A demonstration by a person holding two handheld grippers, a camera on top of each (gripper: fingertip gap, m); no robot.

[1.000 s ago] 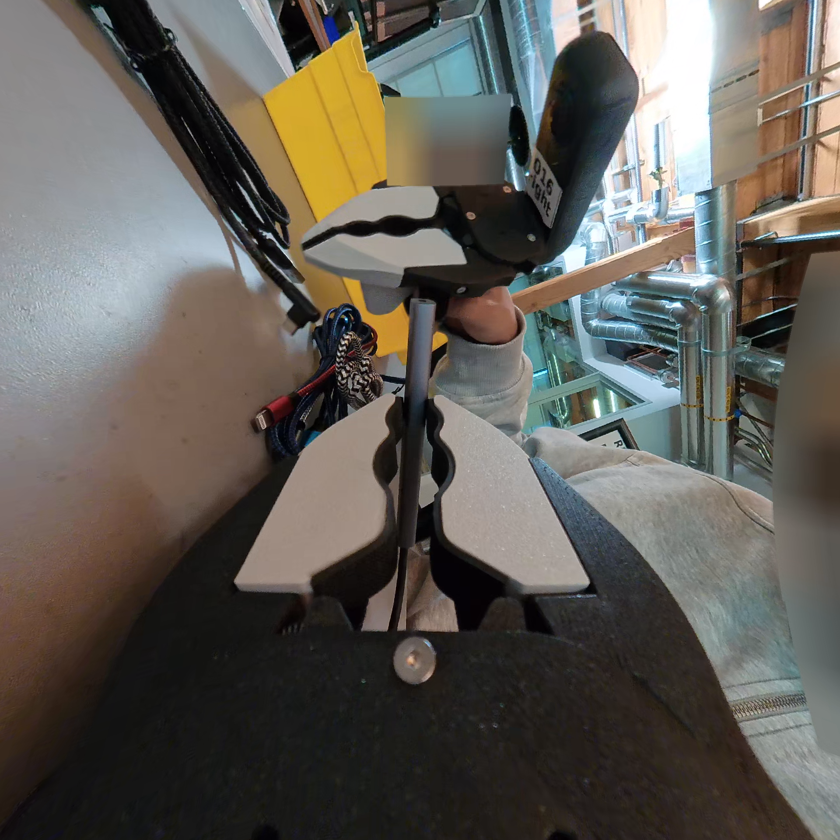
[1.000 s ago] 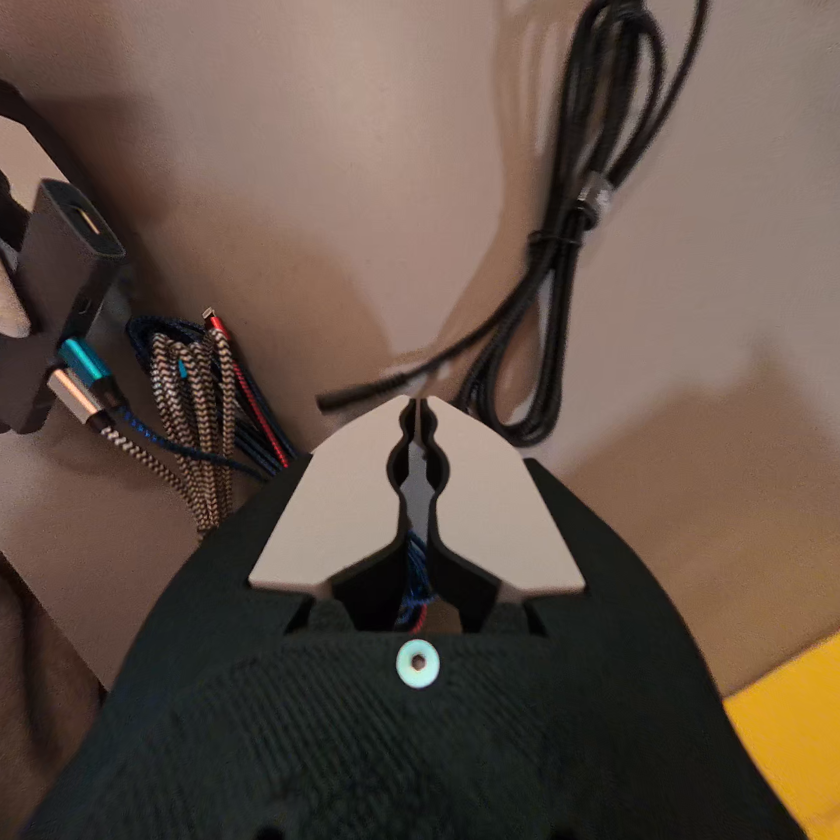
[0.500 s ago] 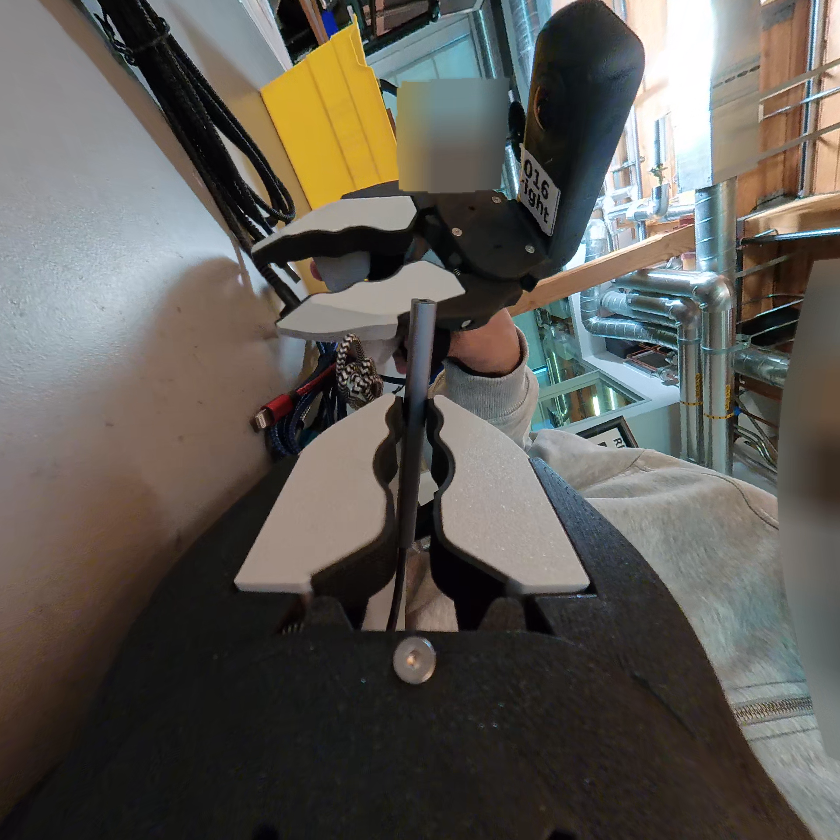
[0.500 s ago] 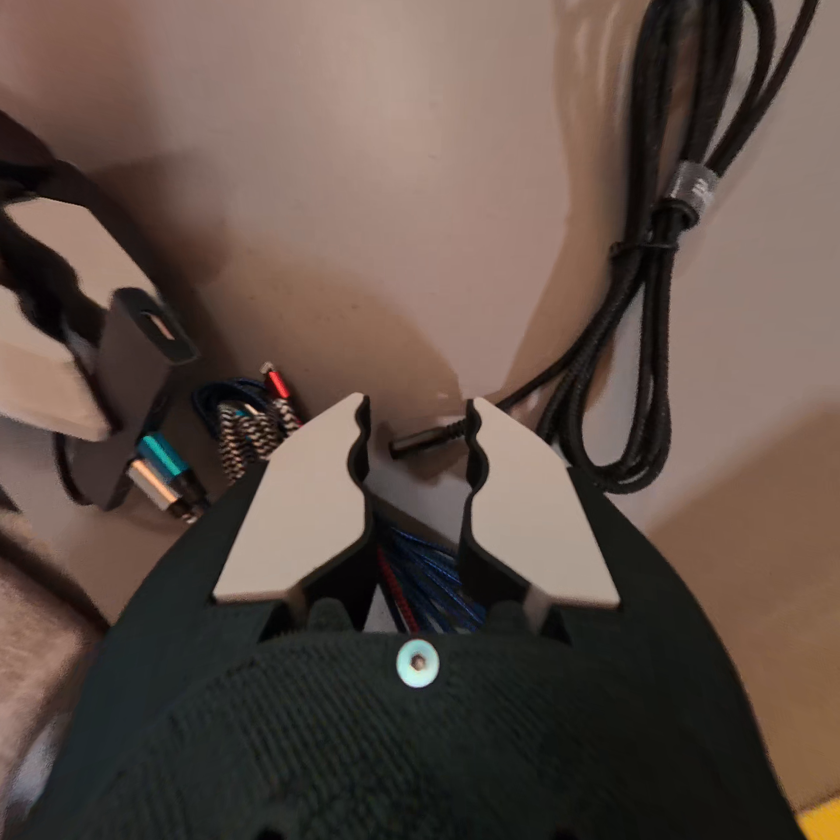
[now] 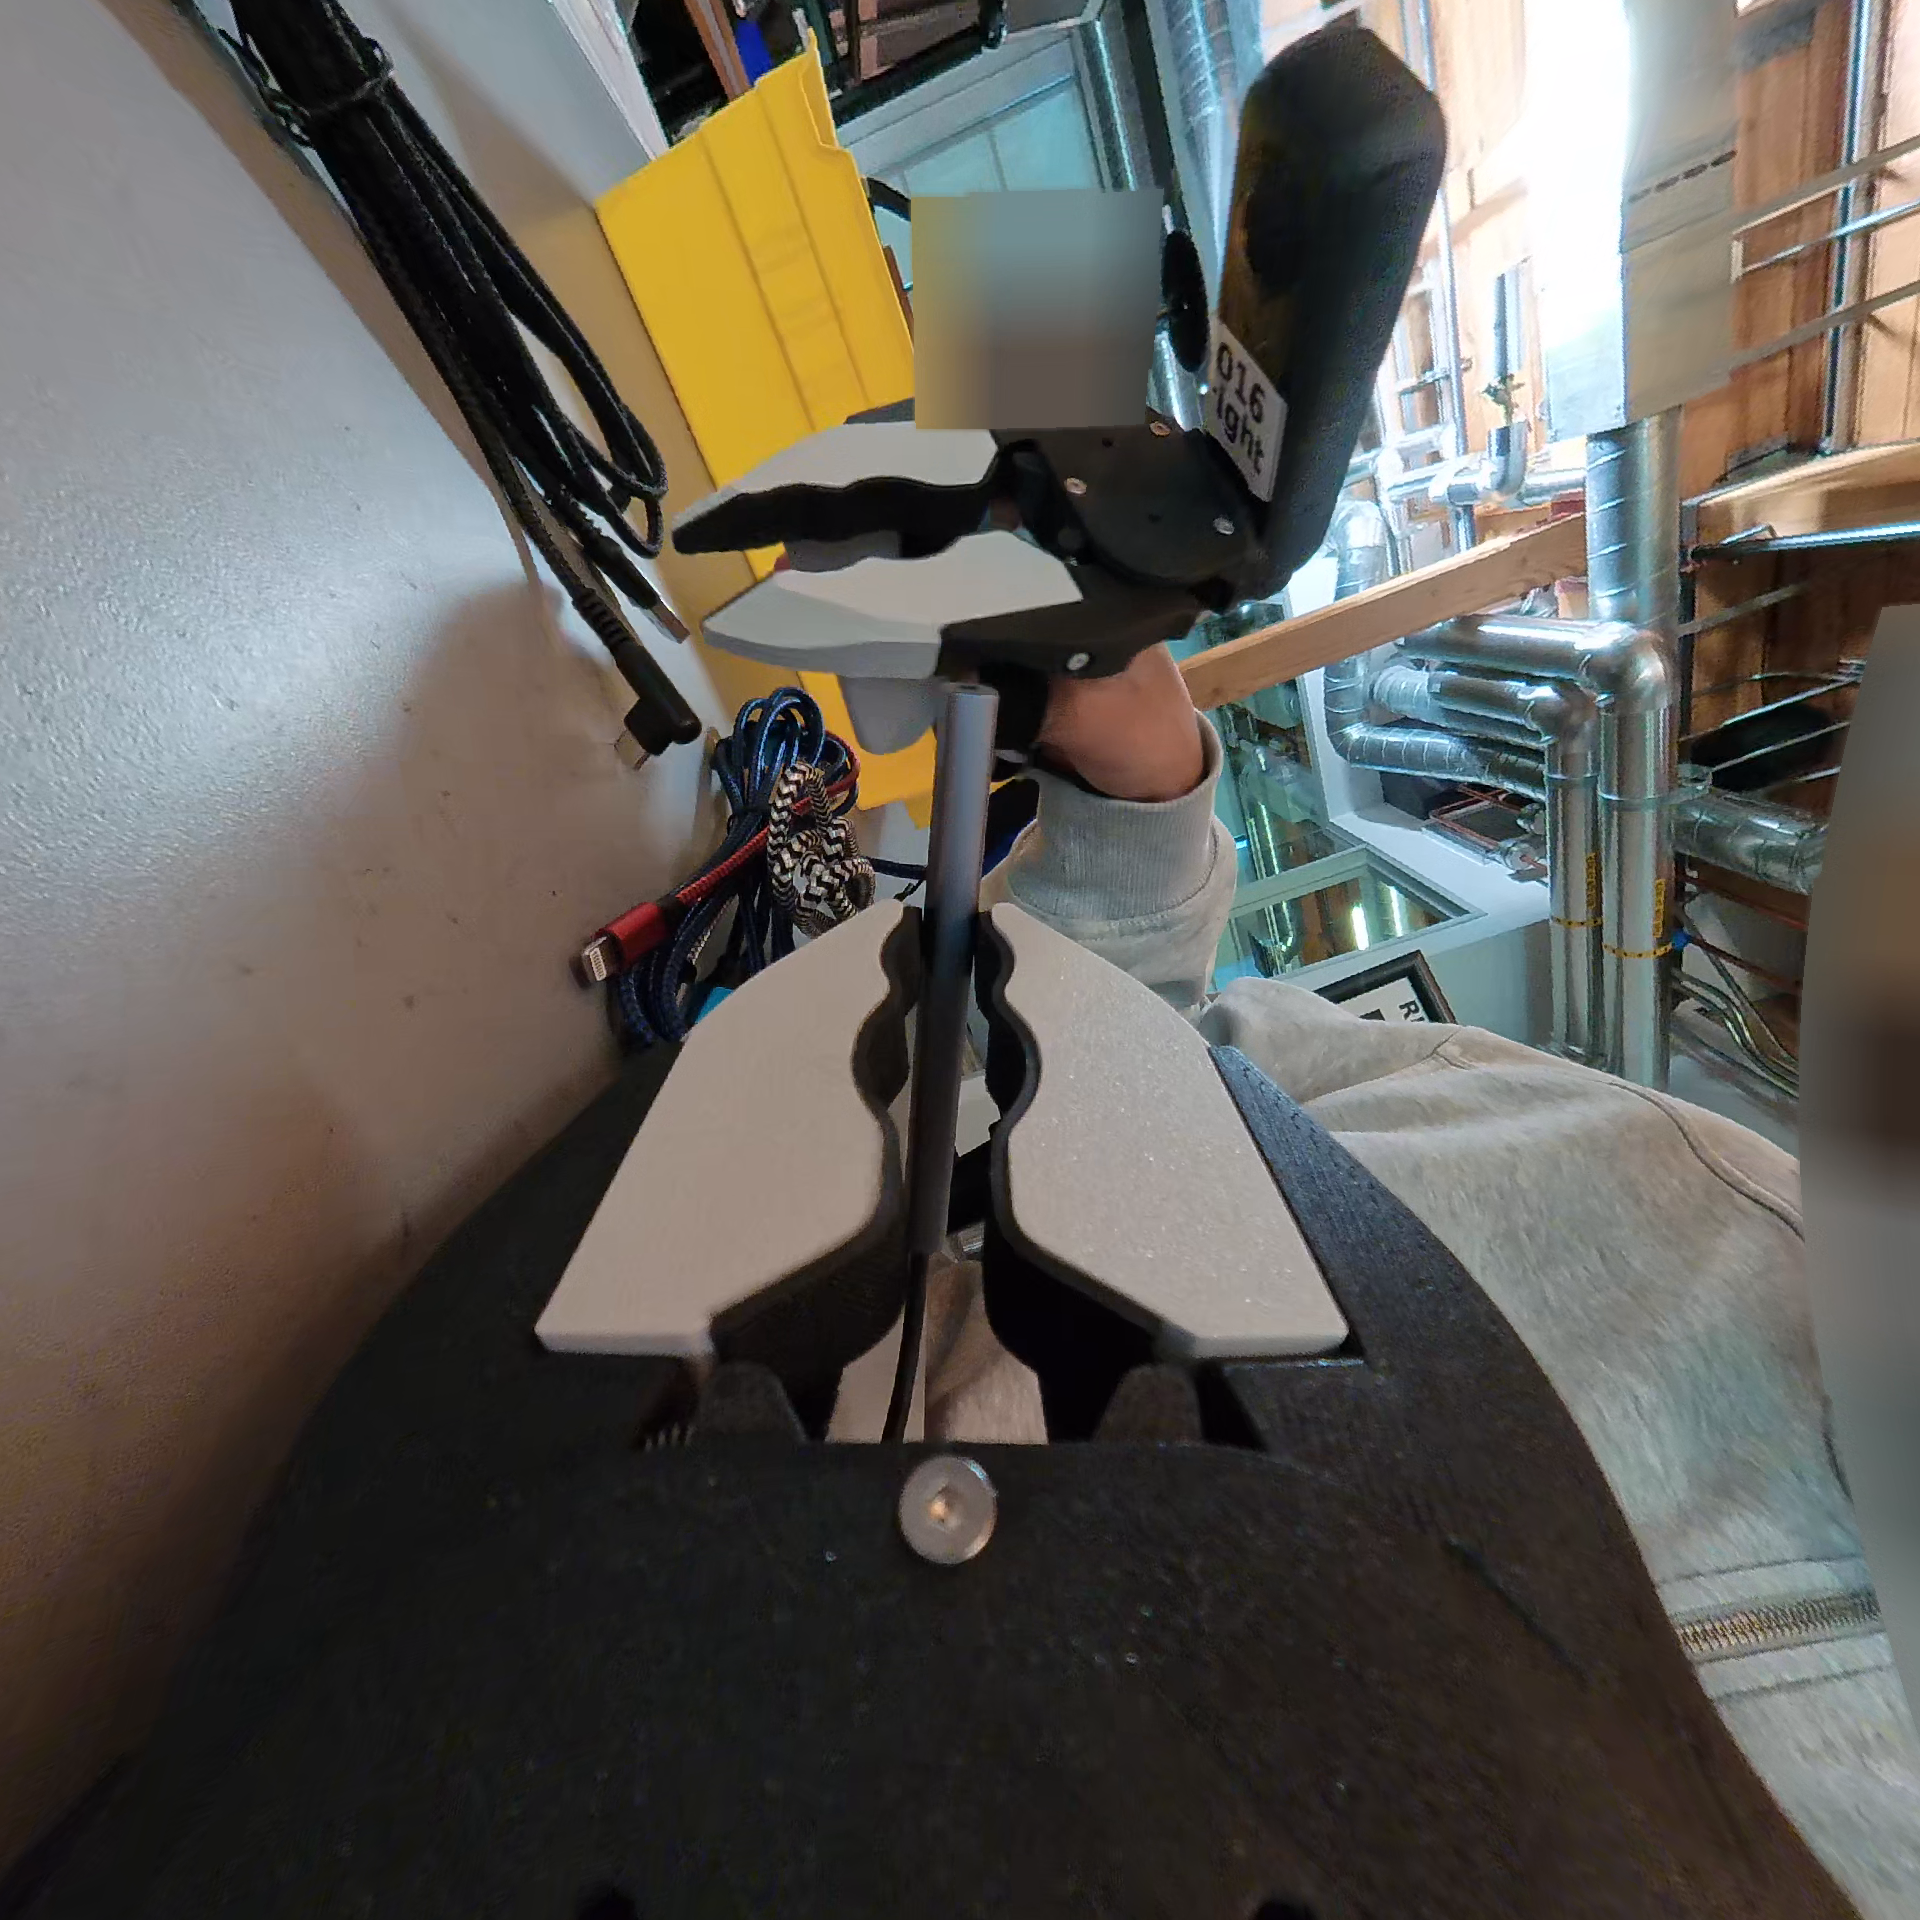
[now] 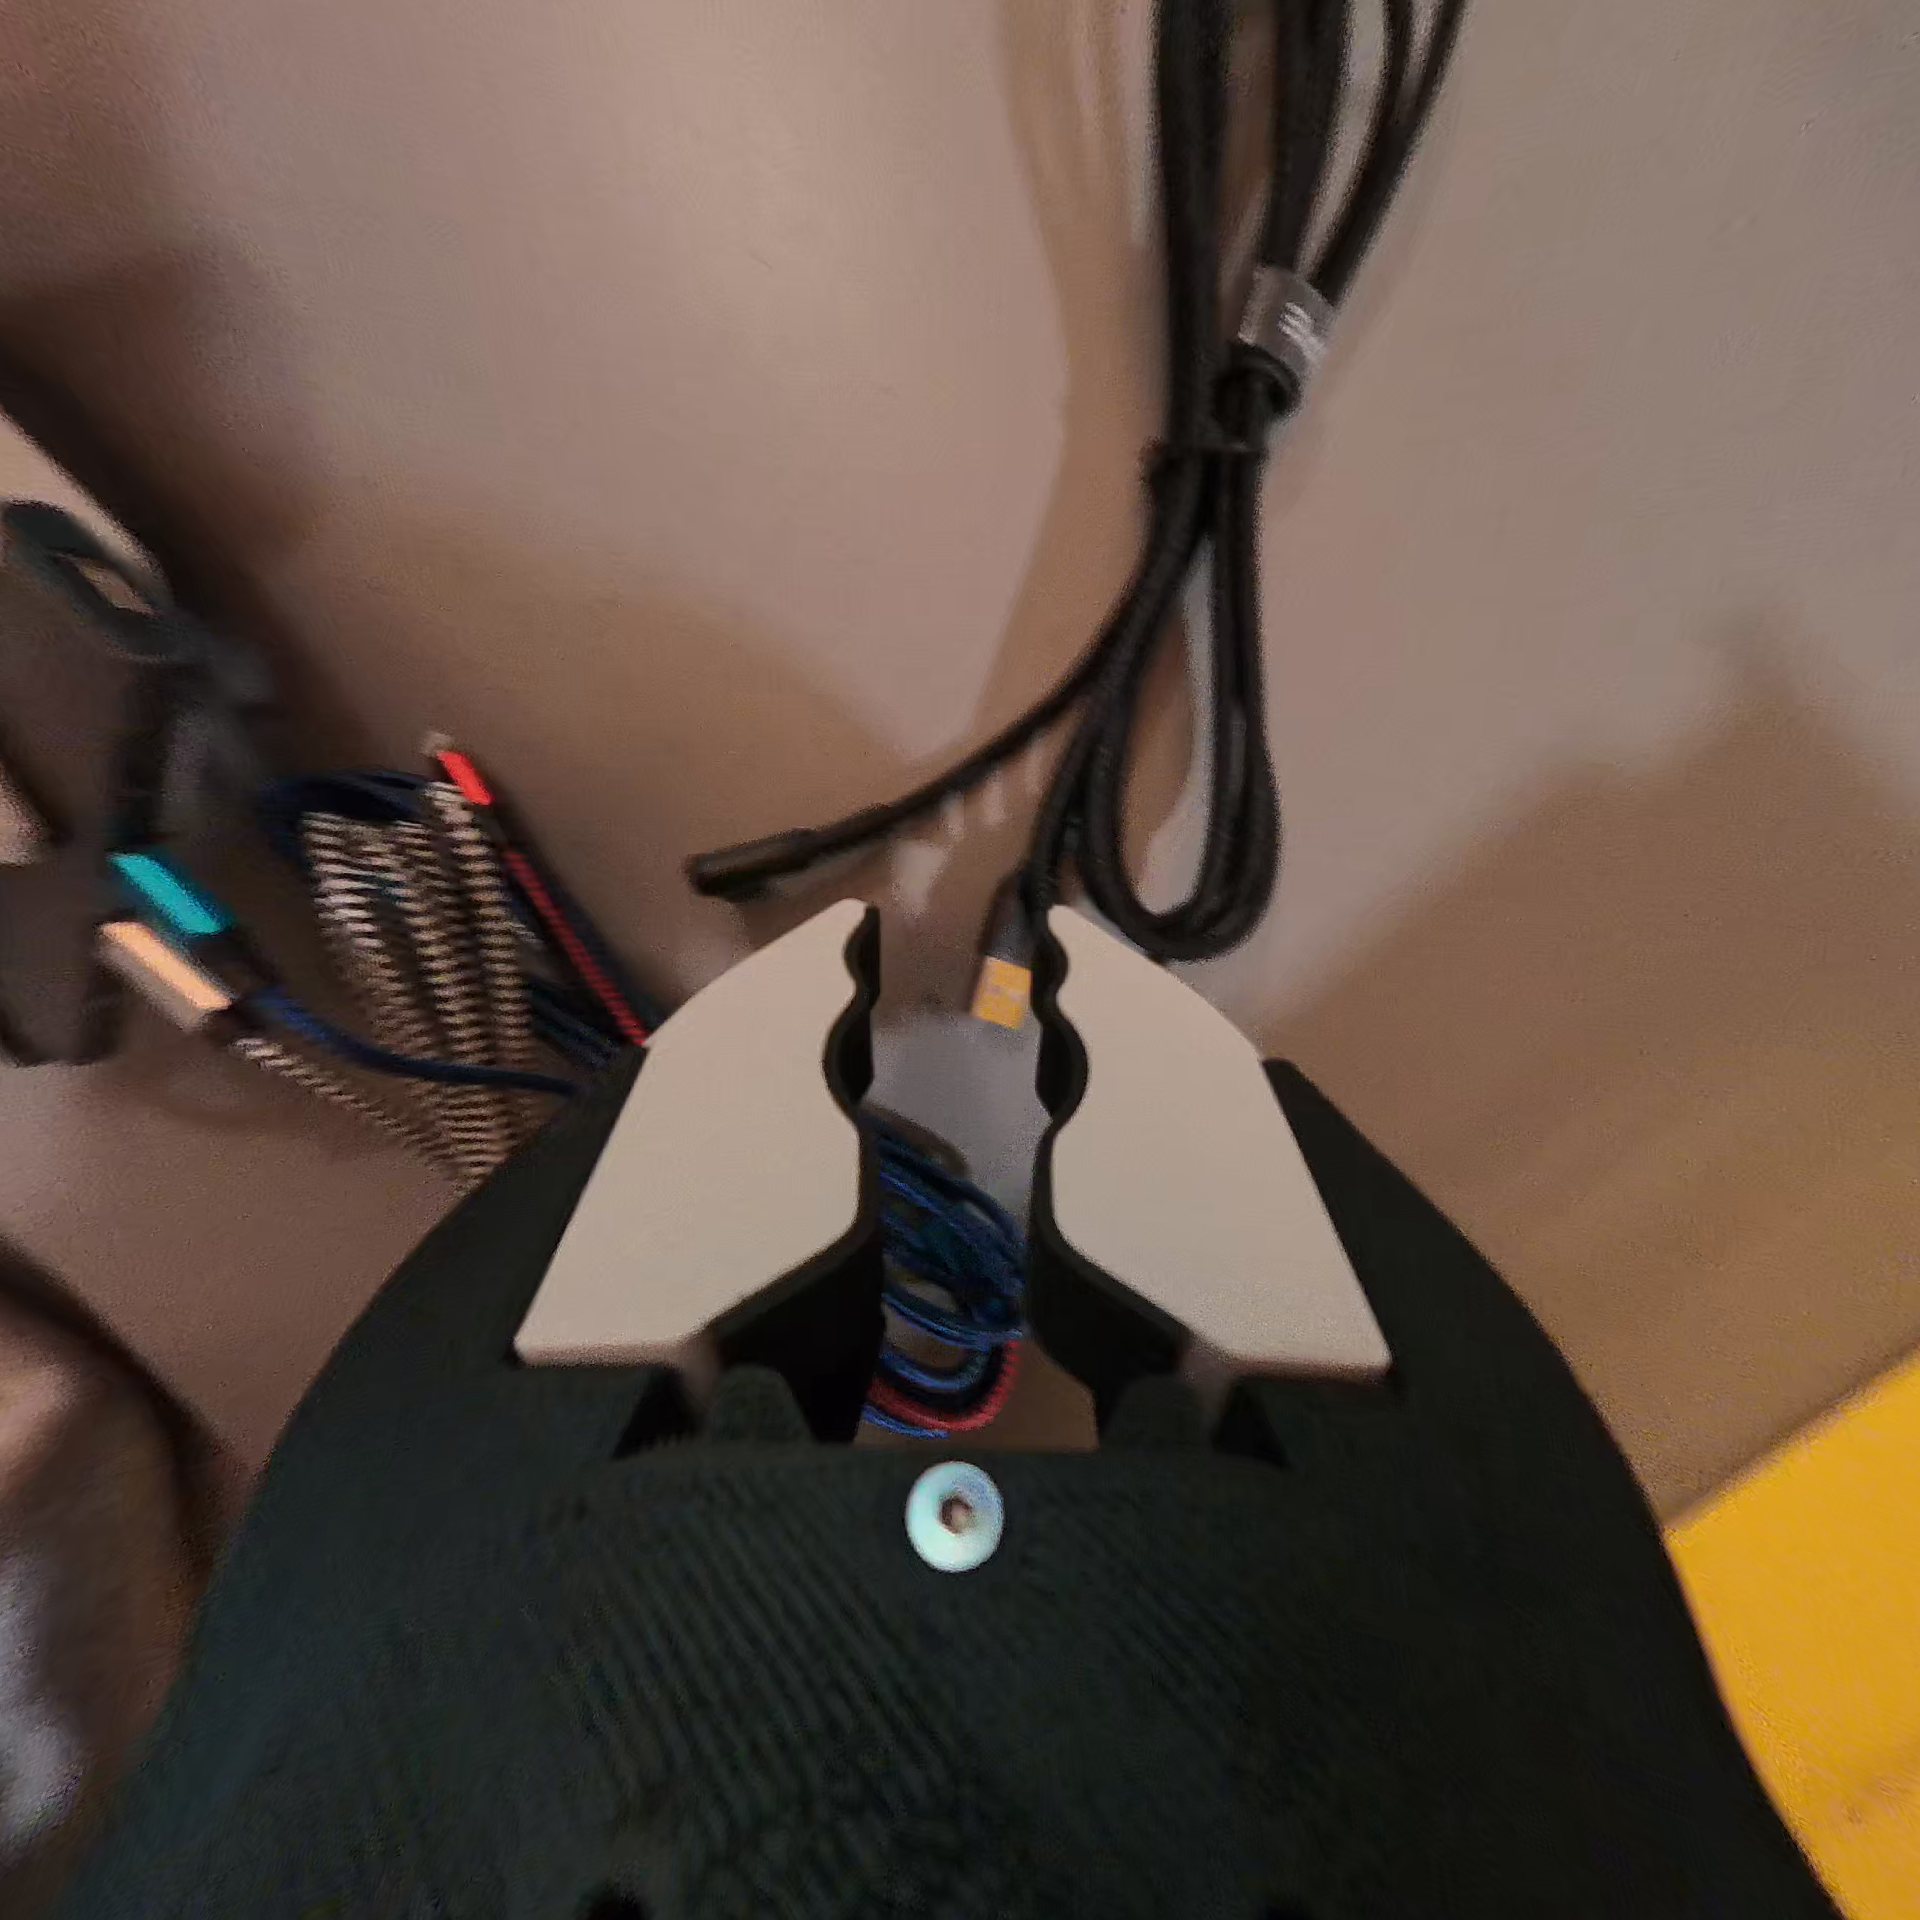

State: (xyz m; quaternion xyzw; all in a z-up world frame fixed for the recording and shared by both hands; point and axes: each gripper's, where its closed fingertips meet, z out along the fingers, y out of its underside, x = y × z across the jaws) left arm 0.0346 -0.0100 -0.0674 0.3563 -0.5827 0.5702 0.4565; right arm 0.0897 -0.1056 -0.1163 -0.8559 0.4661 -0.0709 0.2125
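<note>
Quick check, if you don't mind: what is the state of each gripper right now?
Left gripper: shut on the grey hub.
Right gripper: open, holding nothing; black cable plug lies between its fingertips.

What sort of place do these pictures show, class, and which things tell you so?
Probably a workshop or industrial building: bare metal ducts beside timber walls, a yellow bin, and braided cable bundles lying on a pale tabletop.
</note>
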